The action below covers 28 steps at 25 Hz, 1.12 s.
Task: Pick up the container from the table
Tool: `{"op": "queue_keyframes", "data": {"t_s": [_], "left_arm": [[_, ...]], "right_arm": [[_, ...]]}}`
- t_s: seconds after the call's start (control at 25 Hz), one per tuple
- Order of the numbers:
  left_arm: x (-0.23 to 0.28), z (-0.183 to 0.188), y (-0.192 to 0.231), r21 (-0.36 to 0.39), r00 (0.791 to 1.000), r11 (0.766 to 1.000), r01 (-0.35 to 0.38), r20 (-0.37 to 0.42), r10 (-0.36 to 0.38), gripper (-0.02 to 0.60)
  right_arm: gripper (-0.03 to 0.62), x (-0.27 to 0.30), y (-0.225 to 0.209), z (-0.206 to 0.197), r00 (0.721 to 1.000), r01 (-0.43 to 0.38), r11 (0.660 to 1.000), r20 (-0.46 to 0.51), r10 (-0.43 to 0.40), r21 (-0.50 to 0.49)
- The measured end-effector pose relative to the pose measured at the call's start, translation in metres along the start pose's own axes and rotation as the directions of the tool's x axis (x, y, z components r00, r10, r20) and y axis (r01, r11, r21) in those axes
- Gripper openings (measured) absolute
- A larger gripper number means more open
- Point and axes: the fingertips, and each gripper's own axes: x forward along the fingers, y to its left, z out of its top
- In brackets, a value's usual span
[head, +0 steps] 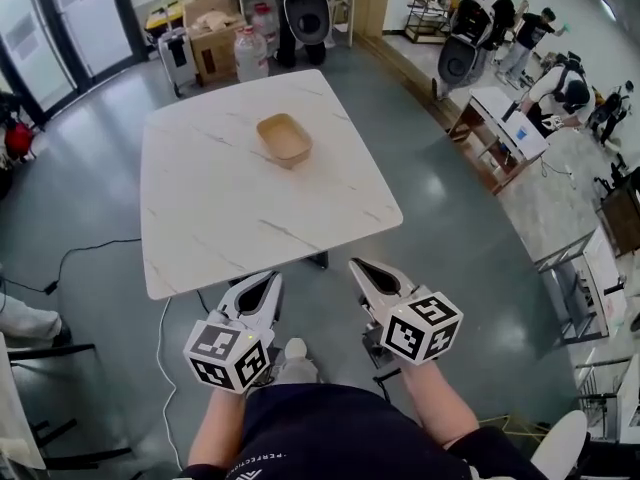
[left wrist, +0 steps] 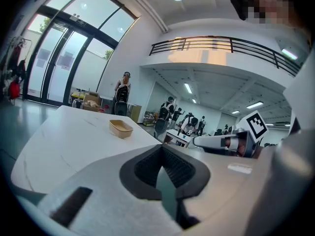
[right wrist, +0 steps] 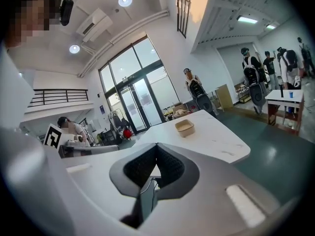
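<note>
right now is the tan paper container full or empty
Empty: the tan rectangular paper container on the white marble table shows only its bare inside from above.

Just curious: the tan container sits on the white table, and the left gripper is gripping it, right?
Not quite. The container sits on the table, but the left gripper is not gripping it: the head view shows it short of the table, fingers shut on nothing.

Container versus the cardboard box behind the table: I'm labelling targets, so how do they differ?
The container lies on the table; the box stands beyond it, off the table. The container is small, shallow and open-topped; the box is larger and taller. Both are light brown.
</note>
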Motion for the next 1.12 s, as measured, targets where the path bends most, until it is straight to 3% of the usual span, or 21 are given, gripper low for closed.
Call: {"op": "queue_keyframes", "data": {"t_s": [0.36, 0.72, 1.12], "left_arm": [[0.021, 0.019, 0.058, -0.006, 1.000, 1.000, 0.006, -0.023, -0.006, -0.006], [0.045, 0.031, 0.084, -0.007, 0.998, 0.999, 0.053, -0.040, -0.053, -0.006], [0.082, 0.043, 0.122, -0.011, 0.999, 1.000, 0.001, -0.043, -0.002, -0.006]], "right_arm": [[-0.002, 0.075, 0.003, 0.012, 0.999, -0.006, 1.000, -0.039, 0.006, -0.015], [-0.002, 0.116, 0.000, 0.030, 0.997, 0.037, 0.997, -0.063, -0.041, -0.065], [-0.002, 0.162, -0.041, 0.045, 0.996, 0.045, 0.997, -0.075, -0.049, -0.057]]}}
